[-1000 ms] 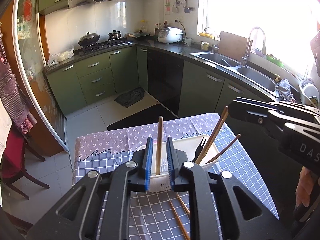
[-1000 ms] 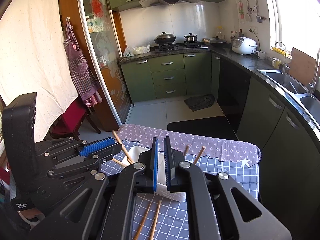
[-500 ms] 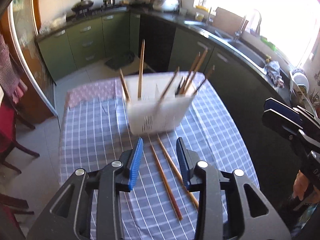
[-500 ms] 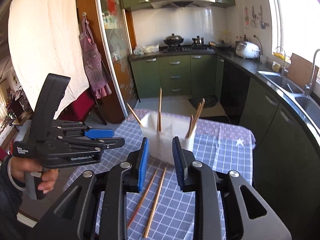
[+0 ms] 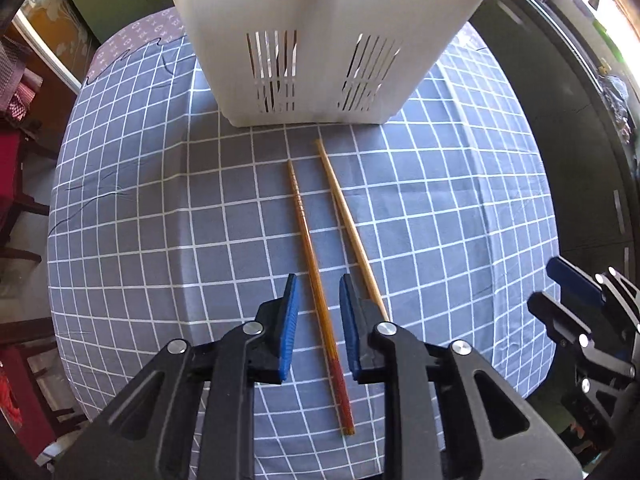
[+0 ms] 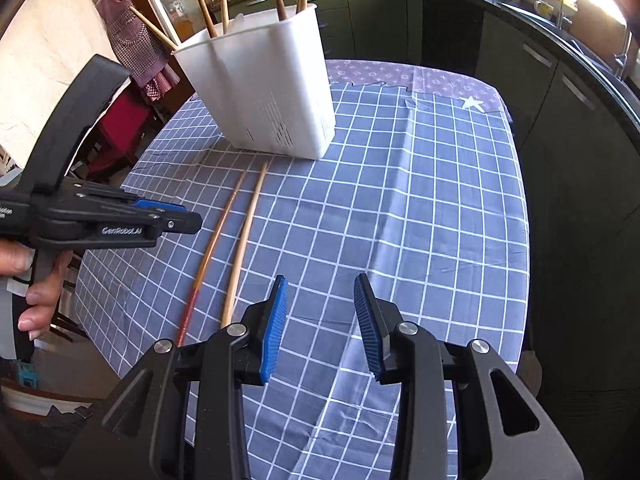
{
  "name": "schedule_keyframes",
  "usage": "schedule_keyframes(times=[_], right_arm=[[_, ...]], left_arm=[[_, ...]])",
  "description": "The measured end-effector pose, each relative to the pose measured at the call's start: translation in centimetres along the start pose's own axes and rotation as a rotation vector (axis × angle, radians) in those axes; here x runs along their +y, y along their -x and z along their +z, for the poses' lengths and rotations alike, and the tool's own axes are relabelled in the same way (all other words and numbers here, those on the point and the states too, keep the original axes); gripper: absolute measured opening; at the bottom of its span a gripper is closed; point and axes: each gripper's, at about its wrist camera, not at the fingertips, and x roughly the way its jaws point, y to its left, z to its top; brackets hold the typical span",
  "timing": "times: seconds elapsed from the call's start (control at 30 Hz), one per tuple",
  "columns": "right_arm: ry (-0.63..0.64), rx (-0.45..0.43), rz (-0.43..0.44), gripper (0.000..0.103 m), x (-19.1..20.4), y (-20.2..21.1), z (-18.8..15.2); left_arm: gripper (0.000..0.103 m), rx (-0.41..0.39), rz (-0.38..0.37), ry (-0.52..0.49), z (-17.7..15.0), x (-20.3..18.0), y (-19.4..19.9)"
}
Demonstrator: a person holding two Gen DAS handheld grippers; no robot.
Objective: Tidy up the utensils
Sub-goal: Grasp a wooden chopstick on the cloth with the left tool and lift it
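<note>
Two chopsticks lie side by side on the checked tablecloth in front of a white slotted utensil holder [image 5: 320, 36]. The darker, red-tipped chopstick [image 5: 316, 288] runs between the jaws of my open left gripper [image 5: 316, 300], which is low over it and not clamped. The pale chopstick [image 5: 348, 220] lies just right of it. In the right wrist view the holder [image 6: 264, 88] holds several upright chopsticks; the red-tipped chopstick [image 6: 208, 256] and the pale one [image 6: 242, 244] lie to the left of my open, empty right gripper [image 6: 320, 312]. The left gripper [image 6: 160, 220] shows there too.
The tablecloth [image 6: 420, 200] covers a small table with its edges close on all sides. Dark green kitchen cabinets [image 6: 560, 92] stand to the right and behind. A red chair [image 5: 16, 160] stands at the table's left.
Both grippers have opened and dropped toward the table. The left let go of a chopstick in the holder and now straddles the red-tipped chopstick. The right opened wider.
</note>
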Motion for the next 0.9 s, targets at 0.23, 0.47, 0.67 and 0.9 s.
schedule_keyframes(times=[0.23,0.47,0.67,0.9], right_arm=[[-0.02,0.011,0.022,0.035,-1.0,-0.4,-0.6],[-0.025,0.017,0.04,0.035,-1.3,-0.9,-0.8],[-0.031,0.012,0.041,0.035,-1.7,-0.8,-0.9],[-0.037,0.019,0.035,0.035,-1.7,-0.8,-1.2]], left_arm=[[0.012,0.045,0.033,0.044,1.1,-0.1,-2.4],[0.011,0.064,0.072,0.059,1.4,-0.4,-3.3],[0.011,0.071,0.093,0.058,2.2,-0.7,-4.8],[0.007,0.072,0.074,0.058,2.4,-0.6,-4.7]])
